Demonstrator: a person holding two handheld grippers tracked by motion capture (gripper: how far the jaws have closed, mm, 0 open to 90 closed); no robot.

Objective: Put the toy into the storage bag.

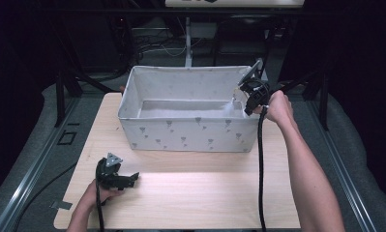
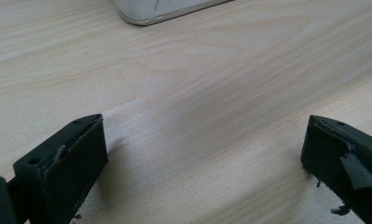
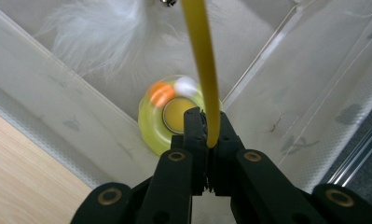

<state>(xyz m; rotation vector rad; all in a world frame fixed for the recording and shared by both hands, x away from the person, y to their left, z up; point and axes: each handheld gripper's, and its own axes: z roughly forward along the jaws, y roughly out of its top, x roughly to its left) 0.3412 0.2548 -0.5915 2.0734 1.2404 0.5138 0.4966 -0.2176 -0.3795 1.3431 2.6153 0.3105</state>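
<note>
The right gripper [image 3: 207,122] pinches a yellow stick [image 3: 203,70] between pressed-together fingers [image 3: 193,122], dangling its disc [image 3: 162,116] and feathers [image 3: 99,32] over the bin [image 1: 147,77] corner for lowering in. The left gripper [image 2: 204,154] rests spread and empty on the table [image 2: 197,93], out of the way.

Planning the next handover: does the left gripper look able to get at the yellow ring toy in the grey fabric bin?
Probably not directly: the left gripper rests open outside the grey fabric bin, whose front wall stands between; the yellow ring toy hangs at the far right corner.
</note>
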